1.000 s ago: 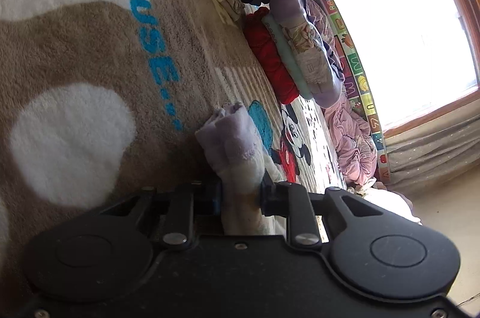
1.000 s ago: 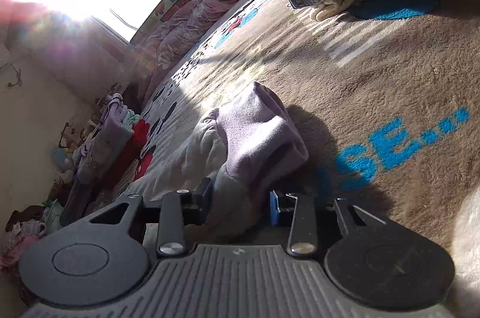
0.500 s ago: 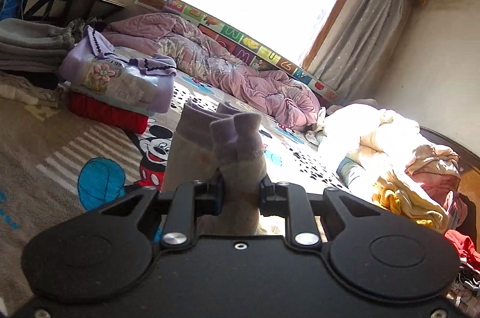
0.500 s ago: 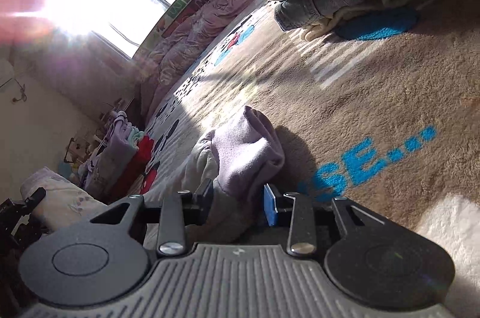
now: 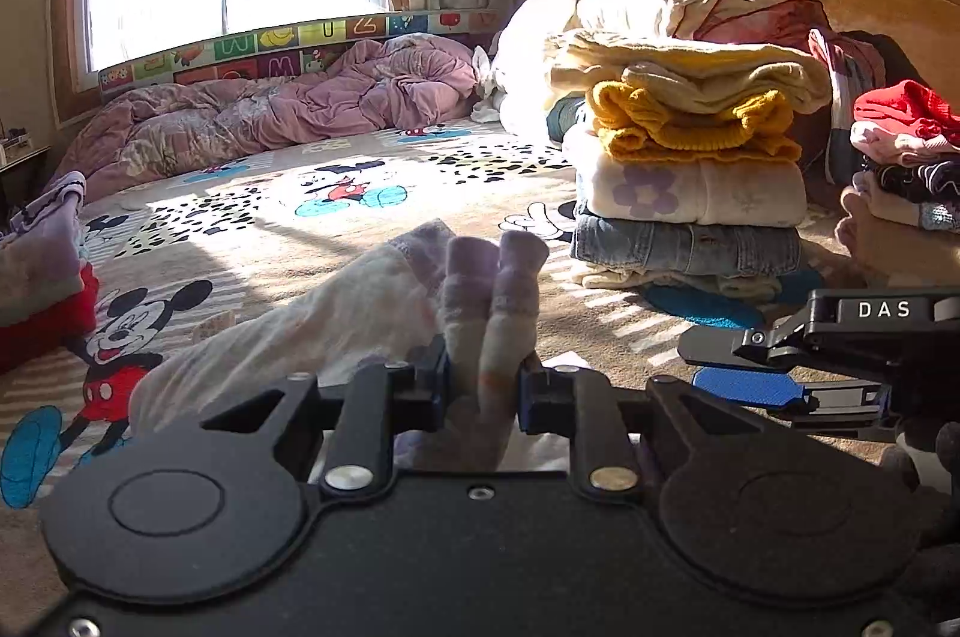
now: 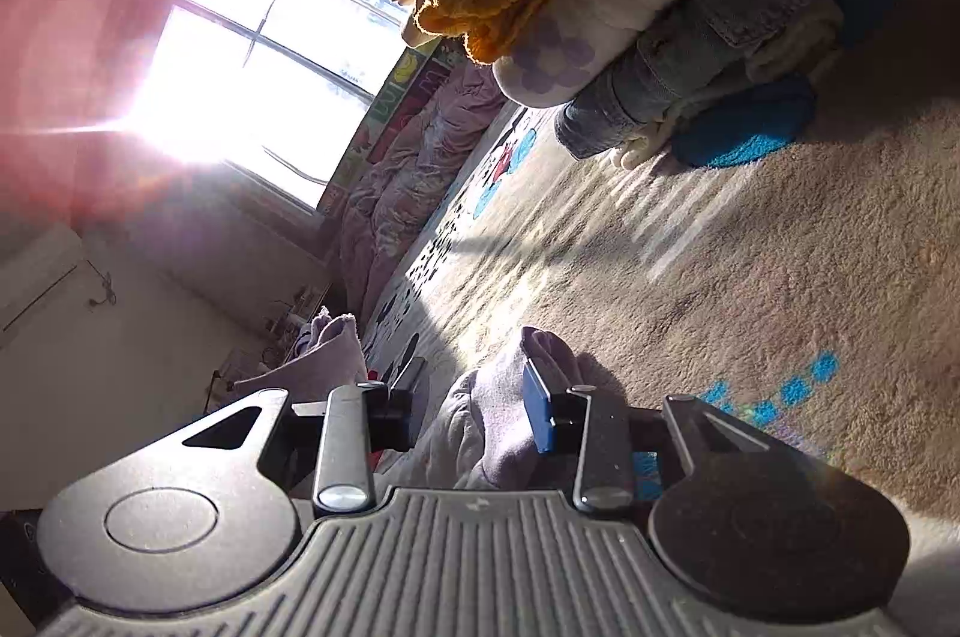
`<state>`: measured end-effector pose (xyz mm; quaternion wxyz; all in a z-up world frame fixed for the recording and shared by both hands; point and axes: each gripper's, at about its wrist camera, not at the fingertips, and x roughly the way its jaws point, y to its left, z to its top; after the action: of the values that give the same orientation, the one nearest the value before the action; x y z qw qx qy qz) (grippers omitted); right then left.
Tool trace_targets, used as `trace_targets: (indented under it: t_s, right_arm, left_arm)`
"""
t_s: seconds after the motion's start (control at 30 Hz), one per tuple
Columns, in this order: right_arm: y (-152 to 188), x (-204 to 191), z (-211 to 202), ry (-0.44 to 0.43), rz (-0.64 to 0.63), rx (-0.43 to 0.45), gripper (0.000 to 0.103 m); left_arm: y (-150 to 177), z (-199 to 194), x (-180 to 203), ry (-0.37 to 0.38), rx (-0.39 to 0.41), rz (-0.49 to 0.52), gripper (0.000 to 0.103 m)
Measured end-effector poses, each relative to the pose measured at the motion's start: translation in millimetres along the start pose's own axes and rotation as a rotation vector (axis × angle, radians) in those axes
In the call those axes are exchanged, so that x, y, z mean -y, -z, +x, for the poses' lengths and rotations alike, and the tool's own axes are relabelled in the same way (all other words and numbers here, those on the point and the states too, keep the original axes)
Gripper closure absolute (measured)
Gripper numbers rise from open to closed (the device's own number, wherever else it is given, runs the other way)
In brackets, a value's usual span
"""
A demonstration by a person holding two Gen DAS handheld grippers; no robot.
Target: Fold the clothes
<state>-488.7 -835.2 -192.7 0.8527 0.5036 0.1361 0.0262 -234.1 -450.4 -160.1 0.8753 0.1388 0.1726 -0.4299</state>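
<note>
**Gripper Clamps Bunched Garment on Cartoon Blanket**

The left gripper was pinched tight on a bunched fold of a pale lavender-and-white garment, which trailed toward the lower left of the frame across a cartoon-mouse blanket covering the bed. The right gripper, seen at the right edge of the left wrist view, stood with its jaws spread wide around another part of what appeared to be the same garment; glare from the window made contact hard to judge. A stack of folded clothes sat at centre right, and a rumpled pink quilt lay beneath the window.
</note>
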Motion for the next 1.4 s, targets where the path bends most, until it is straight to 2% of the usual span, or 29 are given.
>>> trace_targets:
  t_s: [0.07, 0.13, 0.2, 0.23, 0.33, 0.47, 0.5, 0.57, 0.6, 0.67, 0.77, 0.9, 0.97, 1.03, 1.13, 1.23, 1.33, 1.4]
  right_arm:
    - [-4, 2, 8, -0.041, 0.029, -0.025, 0.063]
    - [-7, 5, 17, -0.082, 0.059, -0.049, 0.051]
    - [-11, 7, 25, -0.123, 0.088, -0.074, 0.045]
    - [-13, 9, 29, -0.143, 0.103, -0.086, 0.045]
    - [-14, 9, 45, -0.129, 0.098, -0.129, 0.039]
    - [-20, 17, 56, -0.135, 0.144, -0.167, 0.039]
    - [-21, 19, 56, -0.129, 0.149, -0.17, 0.039]
    - [-21, 23, 58, -0.136, 0.183, -0.179, 0.039]
    - [-21, 26, 59, -0.144, 0.204, -0.185, 0.039]
    - [-18, 27, 60, -0.169, 0.229, -0.193, 0.039]
    - [-16, 22, 63, -0.143, 0.183, -0.196, 0.048]
    - [-12, 23, 66, -0.125, 0.175, -0.203, 0.079]
    - [-12, 21, 64, -0.134, 0.162, -0.202, 0.083]
    - [-12, 14, 63, -0.134, 0.125, -0.194, 0.085]
    - [-15, 6, 58, -0.136, 0.092, -0.172, 0.085]
    - [-19, 1, 53, -0.144, 0.075, -0.149, 0.085]
    - [-19, -3, 49, -0.149, 0.057, -0.141, 0.085]
    - [-19, -3, 48, -0.148, 0.058, -0.134, 0.085]
  left_arm:
    - [5, 9, 9, 0.002, -0.018, 0.023, 0.084]
    - [9, 14, 18, 0.0, -0.03, 0.054, 0.084]
    - [12, 18, 26, -0.003, -0.036, 0.083, 0.084]
    - [14, 20, 30, -0.003, -0.037, 0.102, 0.084]
    - [18, 24, 38, -0.004, -0.04, 0.157, 0.084]
    - [25, 28, 47, -0.004, -0.043, 0.232, 0.083]
    - [27, 30, 49, -0.004, -0.043, 0.251, 0.082]
    - [30, 32, 52, 0.015, -0.05, 0.275, 0.07]
    - [30, 33, 52, 0.04, -0.054, 0.263, 0.058]
    - [31, 33, 53, 0.053, -0.053, 0.251, 0.055]
    - [32, 32, 55, 0.055, -0.051, 0.254, 0.055]
    - [29, 20, 50, 0.073, -0.043, 0.265, 0.053]
    - [29, 10, 45, 0.083, -0.031, 0.275, 0.053]
    - [26, -6, 36, 0.108, -0.017, 0.263, 0.054]
    - [13, -29, -3, 0.057, 0.033, 0.104, 0.062]
    - [2, -44, -59, -0.078, 0.064, -0.055, 0.065]
    - [3, -39, -106, -0.154, 0.03, -0.187, 0.069]
    - [7, -22, -113, -0.133, -0.01, -0.209, 0.069]
